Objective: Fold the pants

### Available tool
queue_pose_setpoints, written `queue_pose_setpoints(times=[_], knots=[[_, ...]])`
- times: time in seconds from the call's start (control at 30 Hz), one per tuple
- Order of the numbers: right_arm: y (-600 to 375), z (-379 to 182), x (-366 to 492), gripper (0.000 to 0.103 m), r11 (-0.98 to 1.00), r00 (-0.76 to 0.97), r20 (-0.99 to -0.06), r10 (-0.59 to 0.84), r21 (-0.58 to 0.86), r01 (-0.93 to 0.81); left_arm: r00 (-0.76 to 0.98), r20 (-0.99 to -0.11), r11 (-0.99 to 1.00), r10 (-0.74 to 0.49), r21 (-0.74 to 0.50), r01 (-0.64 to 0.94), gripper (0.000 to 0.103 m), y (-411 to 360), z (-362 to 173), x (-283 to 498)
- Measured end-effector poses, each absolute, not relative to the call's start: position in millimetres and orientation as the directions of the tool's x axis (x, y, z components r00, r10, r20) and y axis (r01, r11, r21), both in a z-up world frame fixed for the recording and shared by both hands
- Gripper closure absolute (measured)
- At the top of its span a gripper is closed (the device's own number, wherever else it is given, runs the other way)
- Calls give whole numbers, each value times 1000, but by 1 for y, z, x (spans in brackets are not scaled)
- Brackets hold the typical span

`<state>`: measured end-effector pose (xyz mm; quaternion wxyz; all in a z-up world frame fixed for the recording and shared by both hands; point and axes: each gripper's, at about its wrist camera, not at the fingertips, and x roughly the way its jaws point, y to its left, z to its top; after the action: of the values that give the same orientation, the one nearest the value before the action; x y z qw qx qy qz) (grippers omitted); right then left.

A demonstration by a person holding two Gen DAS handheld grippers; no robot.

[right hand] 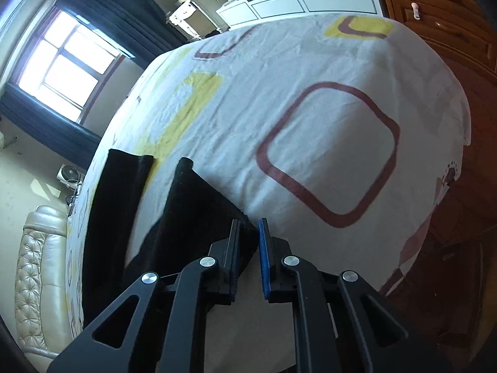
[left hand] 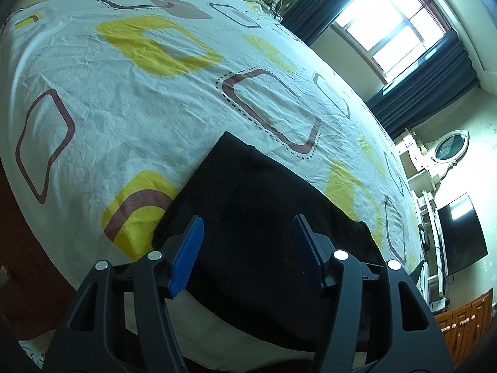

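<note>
Black pants (left hand: 261,217) lie on the bed near its front edge; the left wrist view shows one broad flat dark panel. My left gripper (left hand: 247,227) is open, its blue pads (left hand: 188,255) spread wide just above the pants, holding nothing. In the right wrist view the pants (right hand: 186,205) show two legs spread apart, the far leg (right hand: 115,205) lying flat. My right gripper (right hand: 250,233) is shut on the edge of the nearer leg and holds that cloth lifted a little off the bed.
The bed has a white sheet (left hand: 124,99) with yellow and brown squares. A cream sofa (right hand: 37,279) stands at one side. A window with dark curtains (left hand: 397,25), a white shelf and TV (left hand: 459,236), and wooden cabinets (right hand: 441,15) surround the bed.
</note>
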<state>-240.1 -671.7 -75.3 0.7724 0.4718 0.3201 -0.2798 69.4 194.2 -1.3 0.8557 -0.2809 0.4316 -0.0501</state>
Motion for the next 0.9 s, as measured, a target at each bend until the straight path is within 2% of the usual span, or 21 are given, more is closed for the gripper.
queue_pose_setpoints(times=[0.03, 0.17, 0.23, 0.27, 0.33, 0.37, 0.4, 0.47, 0.6, 0.73, 0.9], knots=[[-674, -85, -242, 92, 386, 639, -759, -121, 557, 735, 621, -708, 837, -336, -527, -148, 36, 192, -1, 69], [-671, -85, -260, 91, 335, 678, -728, -104, 616, 713, 601, -708, 835, -370, -537, -118, 34, 182, -3, 72], [-675, -69, -266, 86, 300, 644, -747, -166, 584, 755, 594, -704, 829, -391, -549, -105, 19, 180, -3, 73], [-677, -58, -270, 81, 294, 608, -763, -220, 542, 787, 591, -700, 824, -401, -557, -100, 17, 179, -5, 74], [-677, -32, -260, 65, 321, 577, -763, -291, 491, 810, 579, -697, 814, -424, -574, -95, 14, 178, -9, 77], [-672, -17, -248, 52, 353, 581, -754, -306, 477, 805, 566, -703, 812, -431, -576, -98, 13, 177, -12, 79], [-666, -3, -230, 42, 392, 594, -745, -305, 470, 791, 554, -711, 811, -433, -576, -104, 13, 176, -17, 81], [-655, 20, -168, 30, 476, 637, -723, -268, 476, 739, 528, -724, 805, -444, -581, -120, 13, 175, -26, 86], [-632, 33, -45, 28, 589, 651, -740, -172, 453, 670, 496, -749, 822, -440, -558, -113, 12, 169, -36, 88], [-621, 24, 52, 28, 604, 581, -798, -161, 386, 697, 485, -762, 844, -429, -529, -85, 10, 165, -40, 88], [-611, 1, 136, 28, 619, 410, -890, -198, 211, 757, 485, -749, 839, -451, -541, -55, 4, 165, -43, 89]])
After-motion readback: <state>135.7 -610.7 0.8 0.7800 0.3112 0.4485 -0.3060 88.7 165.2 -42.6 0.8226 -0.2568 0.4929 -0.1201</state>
